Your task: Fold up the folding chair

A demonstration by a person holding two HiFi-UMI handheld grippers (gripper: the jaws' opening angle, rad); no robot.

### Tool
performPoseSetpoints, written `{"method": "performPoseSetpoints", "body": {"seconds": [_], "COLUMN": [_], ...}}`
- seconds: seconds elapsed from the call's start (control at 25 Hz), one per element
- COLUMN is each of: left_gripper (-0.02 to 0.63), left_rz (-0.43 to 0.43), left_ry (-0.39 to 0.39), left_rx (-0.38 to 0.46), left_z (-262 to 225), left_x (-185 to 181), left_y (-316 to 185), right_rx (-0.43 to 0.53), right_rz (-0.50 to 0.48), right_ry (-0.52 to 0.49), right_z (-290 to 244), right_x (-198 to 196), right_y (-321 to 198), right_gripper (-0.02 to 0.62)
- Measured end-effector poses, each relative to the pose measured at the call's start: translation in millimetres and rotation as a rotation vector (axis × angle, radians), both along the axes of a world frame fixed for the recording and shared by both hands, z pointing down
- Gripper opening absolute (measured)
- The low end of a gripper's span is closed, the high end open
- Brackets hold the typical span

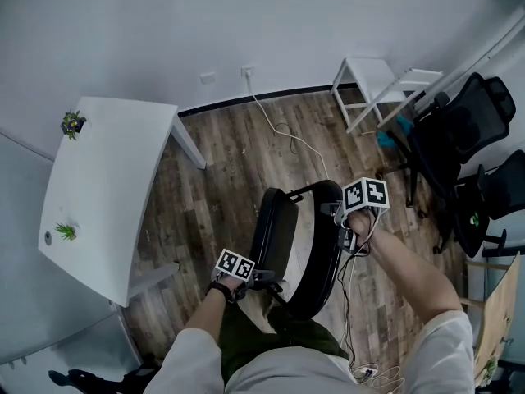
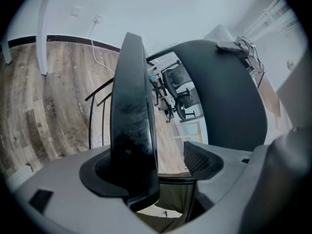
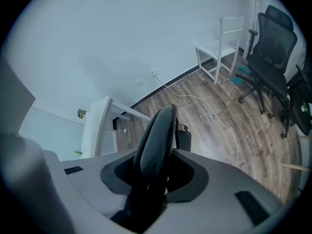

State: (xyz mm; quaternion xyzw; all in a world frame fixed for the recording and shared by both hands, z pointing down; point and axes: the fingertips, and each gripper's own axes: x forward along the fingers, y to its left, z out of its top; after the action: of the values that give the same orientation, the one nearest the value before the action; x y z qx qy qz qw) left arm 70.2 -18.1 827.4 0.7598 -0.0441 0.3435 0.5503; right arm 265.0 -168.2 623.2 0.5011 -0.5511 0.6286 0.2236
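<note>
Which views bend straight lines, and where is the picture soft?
Head view: sharp, evenly lit, black skirting line bowed. Left gripper view: strong fisheye, dark corners, black folding chair blurred up close. Right gripper view: same fisheye, chair edge between the jaws soft.

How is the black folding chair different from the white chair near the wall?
The black folding chair stands mid-floor; the white chair stands beside the wall. The black chair's panels are rounded and nearly upright; the white chair's seat is square and level. Both stand on the wood floor.
</note>
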Motion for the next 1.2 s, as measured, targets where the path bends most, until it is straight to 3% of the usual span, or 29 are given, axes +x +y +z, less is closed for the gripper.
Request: {"method": "performPoseSetpoints", "body": {"seconds": [0.2, 0.64, 0.8, 0.96, 1.2], "left_gripper": [0.374, 0.374, 0.374, 0.364, 0.359], "left_rz": [0.104, 0.216, 0.258, 0.387, 0.708], "left_ry": [0.012, 0.099, 0.098, 0.091, 0.116], "left_rx": [0.033, 0.010, 0.014, 0.053, 0.176], "left_z": [-10, -29, -26, -24, -23], "left_x": [25, 66, 69, 69, 72], "left_y": [18, 42, 43, 48, 71], "right_rx": [0.000, 0.007, 0.001, -0.005, -0.011], "right_rz": [0.017, 0.013, 0.012, 0.010, 0.004], "right_ry": [0.006, 0.000, 0.003, 0.009, 0.018], "right_z": [-6, -17, -17, -18, -20], "right_x": [-1, -14, -16, -18, -27], "right_y": [0, -6, -6, -7, -12], "right_gripper": [0.155, 0.183, 0.184, 0.184, 0.194]}}
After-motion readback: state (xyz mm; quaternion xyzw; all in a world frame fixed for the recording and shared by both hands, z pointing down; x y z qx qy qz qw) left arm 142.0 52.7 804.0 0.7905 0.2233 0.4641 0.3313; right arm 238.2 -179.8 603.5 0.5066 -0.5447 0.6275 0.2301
